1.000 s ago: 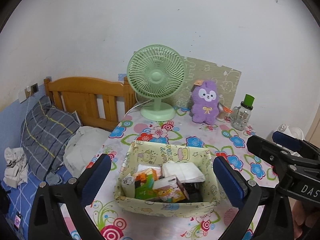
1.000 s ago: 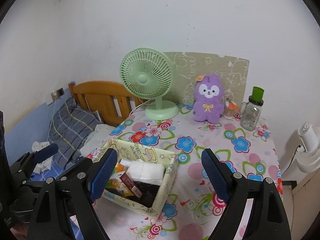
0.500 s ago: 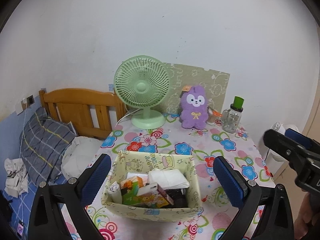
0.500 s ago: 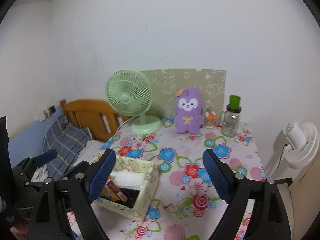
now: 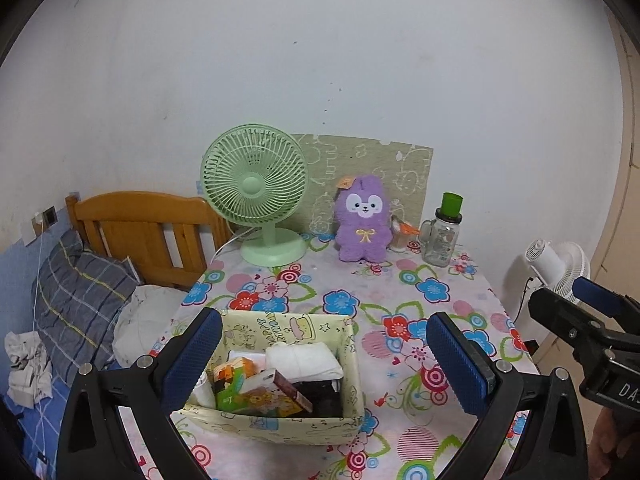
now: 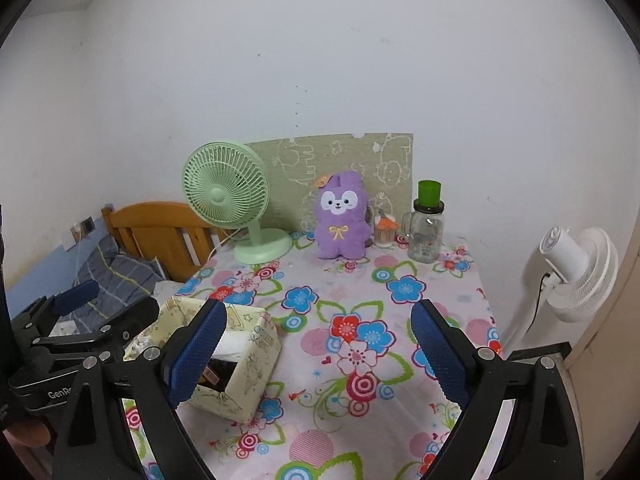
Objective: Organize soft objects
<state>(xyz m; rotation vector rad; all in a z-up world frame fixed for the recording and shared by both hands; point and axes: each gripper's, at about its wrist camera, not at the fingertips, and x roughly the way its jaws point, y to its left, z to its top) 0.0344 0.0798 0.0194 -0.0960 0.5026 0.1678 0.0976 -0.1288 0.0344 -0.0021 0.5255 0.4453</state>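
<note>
Left claw (image 5: 322,354): we see it released, its blue pads spread wide with nothing between them, held above the near edge of the table (image 5: 460,304).
Right claw (image 6: 318,346): we see it released too, pads wide apart and empty, over the flowered cloth.
Purple plush rabbit (image 5: 363,219): upright at the far edge of the table, well ahead of both claws and slightly right of the left claw's centre line; it leans against a green patterned board (image 5: 404,168) that stands against the wall.
Fabric box (image 5: 280,400): directly ahead of and just below the left claw, framed between its pads; from the right claw it lies to the left, partly hidden behind the left pad. We see a folded white cloth (image 5: 304,360) and small printed cartons in it.
Green desk fan (image 5: 256,184): far ahead, left of the plush.
Glass bottle with green lid (image 5: 442,232): far ahead, right of the plush, with a small jar between them.
White fan (image 6: 576,264): off the table, to the right of the right claw.
Bed with plaid pillow (image 5: 76,292): to the left of the left claw, beside the table.
</note>
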